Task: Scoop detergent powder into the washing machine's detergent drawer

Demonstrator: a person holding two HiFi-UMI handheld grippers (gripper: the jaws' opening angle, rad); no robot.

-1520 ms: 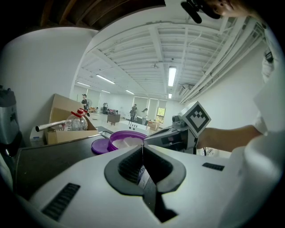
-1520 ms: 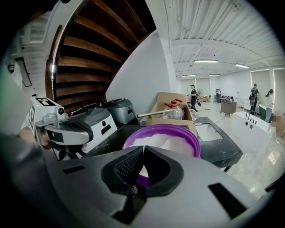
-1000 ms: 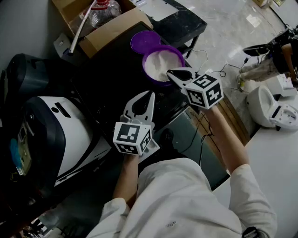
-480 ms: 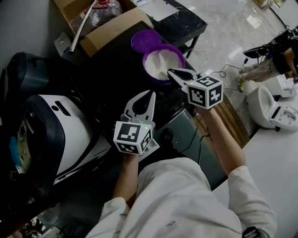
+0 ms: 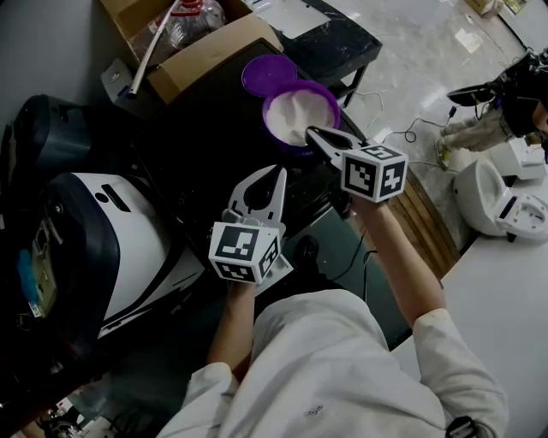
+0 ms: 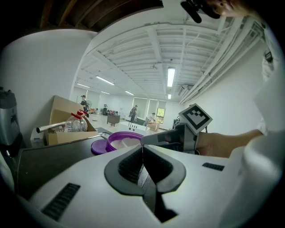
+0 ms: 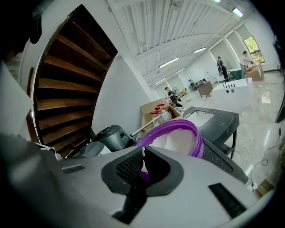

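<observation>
Left gripper: the left gripper [image 5: 276, 174] [image 6: 142, 147] hung over the dark table [image 5: 201, 141], nearest the person. Its jaws were pressed together with nothing between them.
Appliance: a white and dark appliance [image 5: 128, 248] sat to the left of that gripper, lower than the table top.
Right gripper: the right gripper [image 5: 312, 133] [image 7: 143, 149] was ahead and to the right. Its jaws were closed and empty, and its tips were at the near rim of the tub. Contact could not be told.
Tub: the purple tub [image 5: 330, 100] [image 7: 196, 133] stood open on the table and held the white detergent powder [image 5: 298, 115] [image 7: 176, 138].
Lid: the purple lid [image 5: 267, 75] lay flat just behind the tub, against it.
Box: a cardboard box [image 5: 210, 51] at the table's far end held a clear bottle [image 5: 193, 21] with a red cap.
</observation>
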